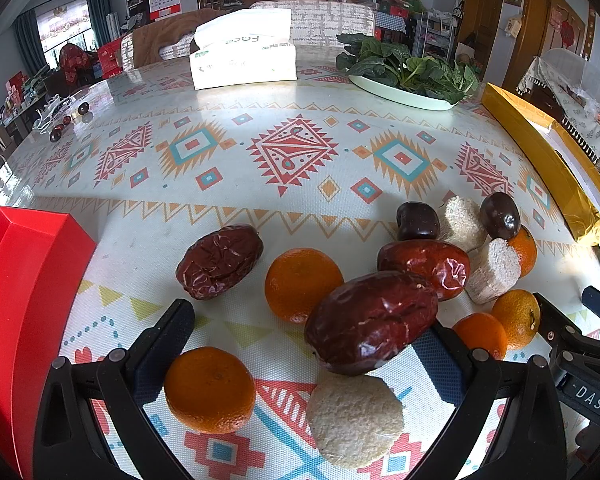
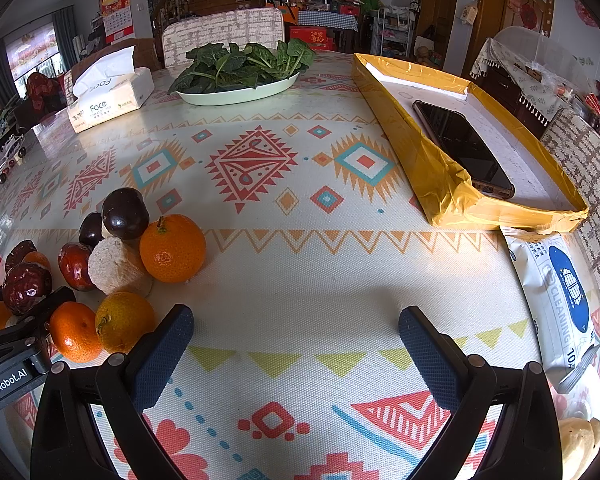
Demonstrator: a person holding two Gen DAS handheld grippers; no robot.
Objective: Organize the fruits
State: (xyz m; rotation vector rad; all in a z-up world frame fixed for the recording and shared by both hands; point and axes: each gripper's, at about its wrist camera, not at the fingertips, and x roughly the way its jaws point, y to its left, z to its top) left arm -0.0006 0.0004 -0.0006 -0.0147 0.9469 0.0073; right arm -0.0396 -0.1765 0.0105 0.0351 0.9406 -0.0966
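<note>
My left gripper (image 1: 306, 334) is open over a pile of fruit on the patterned tablecloth. Between its fingers lie an orange tangerine (image 1: 210, 390), a large red date (image 1: 370, 328) and a pale rice cake (image 1: 354, 420). Beyond them lie another date (image 1: 220, 266), a tangerine (image 1: 302, 284), dark plums (image 1: 418, 220) and several more pieces. My right gripper (image 2: 296, 338) is open and empty over bare cloth, right of the same pile: a tangerine (image 2: 173, 248), plum (image 2: 125, 213) and rice cake (image 2: 114, 266).
A red box (image 1: 24, 292) stands at the left. A yellow tray (image 2: 432, 168) holding a phone (image 2: 464, 148) sits at the right, a wipes pack (image 2: 560, 300) beside it. A plate of greens (image 2: 240, 94) and a tissue box (image 2: 112, 100) stand at the back.
</note>
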